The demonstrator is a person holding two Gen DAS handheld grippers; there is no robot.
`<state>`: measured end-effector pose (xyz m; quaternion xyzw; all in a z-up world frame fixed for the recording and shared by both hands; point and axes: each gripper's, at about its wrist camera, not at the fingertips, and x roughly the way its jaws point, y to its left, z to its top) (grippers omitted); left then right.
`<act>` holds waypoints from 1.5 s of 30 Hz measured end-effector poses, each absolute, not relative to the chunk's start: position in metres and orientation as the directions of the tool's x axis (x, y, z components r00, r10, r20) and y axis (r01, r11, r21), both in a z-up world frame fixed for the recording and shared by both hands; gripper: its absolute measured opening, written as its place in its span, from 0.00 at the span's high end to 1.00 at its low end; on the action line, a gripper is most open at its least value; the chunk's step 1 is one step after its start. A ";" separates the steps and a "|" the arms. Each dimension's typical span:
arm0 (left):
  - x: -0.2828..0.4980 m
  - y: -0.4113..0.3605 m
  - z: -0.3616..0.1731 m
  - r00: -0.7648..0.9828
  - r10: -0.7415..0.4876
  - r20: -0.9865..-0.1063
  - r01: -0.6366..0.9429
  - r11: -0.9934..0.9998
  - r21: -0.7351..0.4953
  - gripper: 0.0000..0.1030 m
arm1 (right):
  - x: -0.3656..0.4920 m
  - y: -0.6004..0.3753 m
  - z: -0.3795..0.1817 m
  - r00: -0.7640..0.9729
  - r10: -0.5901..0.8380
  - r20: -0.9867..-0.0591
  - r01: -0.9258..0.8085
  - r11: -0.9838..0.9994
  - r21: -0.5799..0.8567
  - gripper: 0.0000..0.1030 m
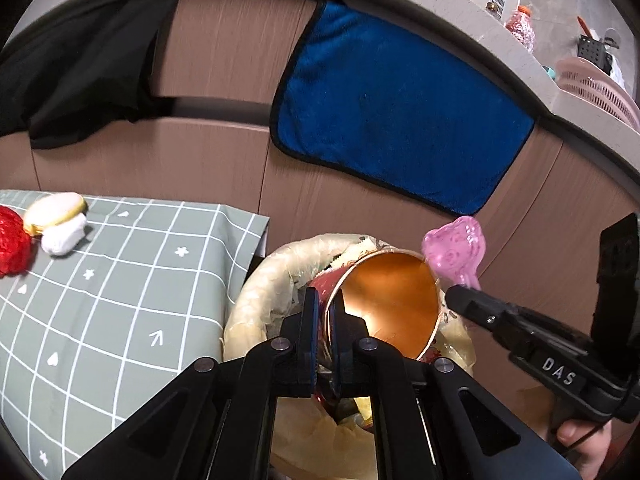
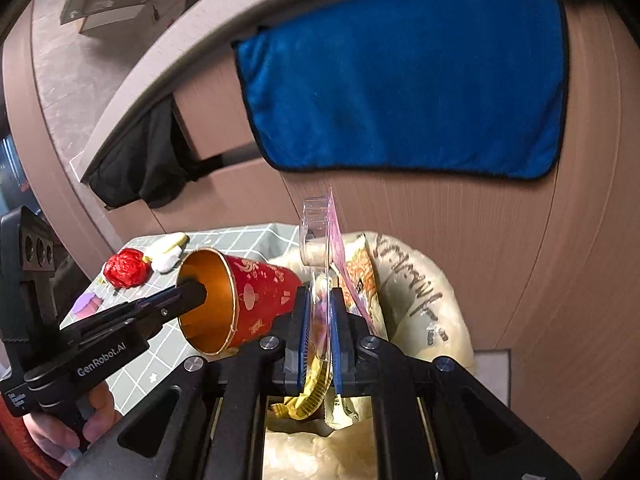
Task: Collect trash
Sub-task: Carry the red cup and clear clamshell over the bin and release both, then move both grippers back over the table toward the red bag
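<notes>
My left gripper (image 1: 325,312) is shut on the rim of a red paper cup (image 1: 392,308) with a gold inside, held tilted over the lined trash bin (image 1: 248,300). The cup also shows in the right wrist view (image 2: 256,292). My right gripper (image 2: 320,312) is shut on a clear and pink plastic blister package (image 2: 320,236), held upright over the bin (image 2: 424,280). In the left wrist view the package (image 1: 456,248) sticks up from the right gripper (image 1: 460,294) beside the cup.
A grey-green checked table (image 1: 120,300) stands left of the bin with a red crumpled wrapper (image 1: 12,248), a white wad (image 1: 64,236) and a cream lid (image 1: 54,210). A blue towel (image 1: 392,112) hangs on the brown cabinet behind. A purple item (image 2: 86,306) lies on the table.
</notes>
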<state>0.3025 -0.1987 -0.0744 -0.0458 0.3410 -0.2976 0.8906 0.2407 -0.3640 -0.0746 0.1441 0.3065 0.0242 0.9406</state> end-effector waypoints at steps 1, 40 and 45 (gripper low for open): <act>0.304 -0.198 -0.075 0.584 -0.567 -0.581 0.500 0.815 -0.293 0.92 | 0.243 -0.365 -0.077 0.807 0.137 -0.574 0.044 0.956 0.290 0.91; 0.183 0.064 0.062 0.896 -0.281 -0.344 0.209 0.950 -0.233 0.59 | 0.235 -0.164 0.040 0.850 0.296 -0.435 -0.278 0.955 0.106 0.59; 0.215 0.140 0.042 0.921 -0.139 -0.365 0.014 0.946 -0.324 0.59 | 0.260 -0.123 0.032 0.822 0.347 -0.452 -0.336 0.936 0.108 0.58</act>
